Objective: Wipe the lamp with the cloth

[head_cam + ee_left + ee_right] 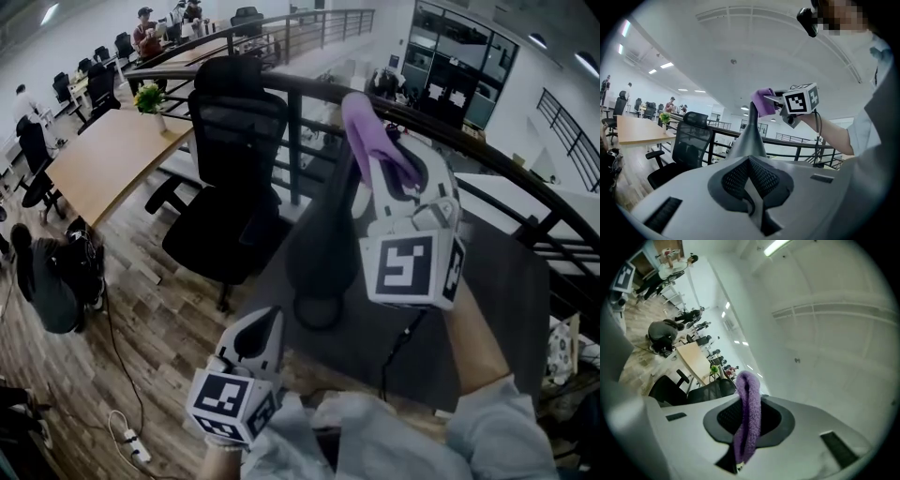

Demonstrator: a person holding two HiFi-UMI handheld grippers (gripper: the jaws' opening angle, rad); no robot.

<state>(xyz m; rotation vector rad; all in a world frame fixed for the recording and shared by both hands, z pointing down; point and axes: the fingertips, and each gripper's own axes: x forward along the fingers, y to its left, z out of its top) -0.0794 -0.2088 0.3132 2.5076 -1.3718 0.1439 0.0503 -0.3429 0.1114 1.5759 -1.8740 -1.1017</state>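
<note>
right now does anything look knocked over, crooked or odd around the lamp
Nothing stands out. The lamp stands upright on the table, and the purple cloth is pinched in the right gripper, up by the lamp's top.

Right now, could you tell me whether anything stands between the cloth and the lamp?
Nothing visible does: the purple cloth, clamped in the right hand-held gripper, sits at the top of the lamp.

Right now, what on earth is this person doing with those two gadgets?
A person holds a claw tool in each hand. The right claw is clamped on a purple cloth and holds it at the top of a dark grey lamp standing on a table, apparently wiping it. The left claw is shut and empty, held low near the lamp's base.
</note>
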